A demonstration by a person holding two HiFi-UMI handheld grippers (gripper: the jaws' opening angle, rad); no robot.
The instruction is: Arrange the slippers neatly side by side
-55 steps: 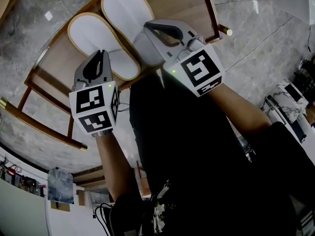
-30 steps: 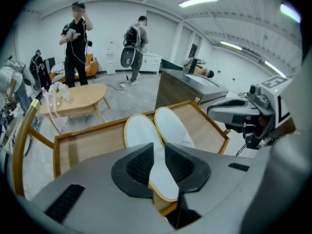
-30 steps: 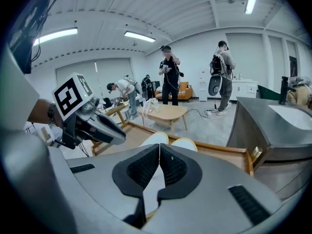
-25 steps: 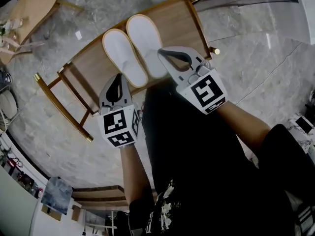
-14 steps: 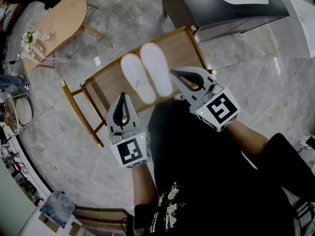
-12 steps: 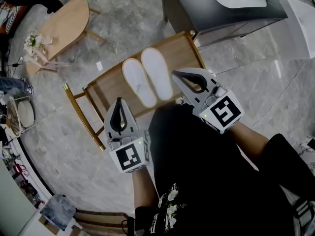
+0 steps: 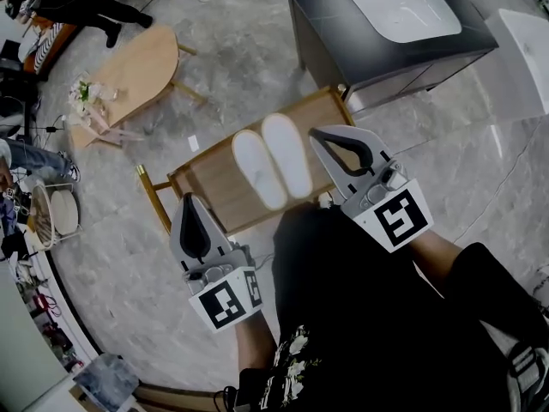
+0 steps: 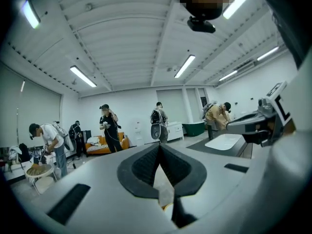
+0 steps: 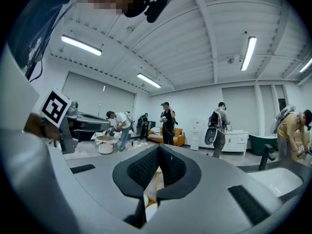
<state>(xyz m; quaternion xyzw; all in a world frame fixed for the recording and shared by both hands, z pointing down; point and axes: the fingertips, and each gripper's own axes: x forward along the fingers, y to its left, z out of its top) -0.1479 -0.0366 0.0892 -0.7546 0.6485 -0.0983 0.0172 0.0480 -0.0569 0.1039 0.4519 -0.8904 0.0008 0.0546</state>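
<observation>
Two white slippers, the left slipper (image 7: 257, 168) and the right slipper (image 7: 287, 154), lie side by side, touching, on a low wooden rack (image 7: 214, 189) on the floor. My left gripper (image 7: 187, 198) hangs well above the rack's near left corner, jaws shut and empty. My right gripper (image 7: 319, 131) is raised over the rack's right end, also shut with nothing in it. In the left gripper view the left gripper (image 8: 159, 146) points level across the room. In the right gripper view the right gripper (image 9: 159, 148) does the same. The slippers are in neither gripper view.
A black cabinet (image 7: 377, 54) with a white basin (image 7: 403, 9) stands behind the rack. An oval wooden table (image 7: 129, 67) with flowers is at the left. Several people (image 8: 108, 128) stand far across the room near an orange sofa (image 8: 105, 143).
Both grippers have risen away from the rack and slippers, which now look smaller and farther below. The slippers have not moved.
</observation>
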